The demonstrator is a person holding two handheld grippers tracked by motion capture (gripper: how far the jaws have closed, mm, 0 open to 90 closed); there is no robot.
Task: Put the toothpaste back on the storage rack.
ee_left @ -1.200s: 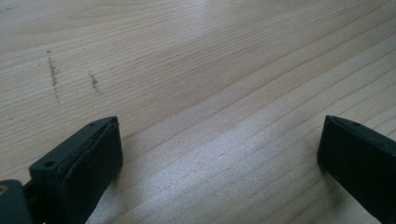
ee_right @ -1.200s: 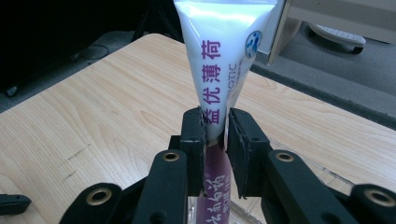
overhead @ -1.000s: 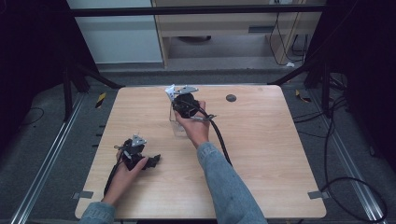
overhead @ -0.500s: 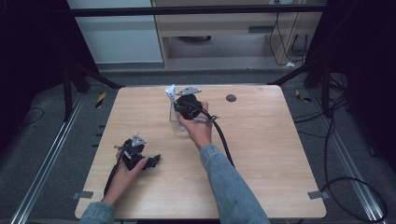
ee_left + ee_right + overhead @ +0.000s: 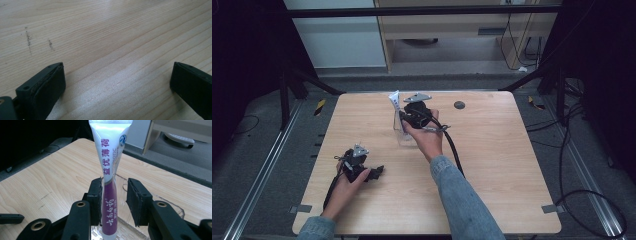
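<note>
Pale wood grain runs across the worktop (image 5: 492, 165), with grey floor and dark stands around it. Right gripper (image 5: 115, 195): its jaws have just been opening, and the tube (image 5: 110, 182) stands between them, resting against one pad with a clear gap to the other, so nothing presses on it now. The tube stands upright, cap end down, inside the clear holder (image 5: 160, 207) near the far middle of the worktop, its white crimped end sticking up. Compared with a second ago, the tube looks no different in place in the high view; the change is in the jaws, which suggests the tube has been set down and is being let go. The right hand (image 5: 424, 135) reaches forward with the forearm stretched across the worktop, gripper held roughly level toward the tube. The left gripper (image 5: 117, 82) rests low at the near left, jaws wide apart over bare wood, holding nothing.
</note>
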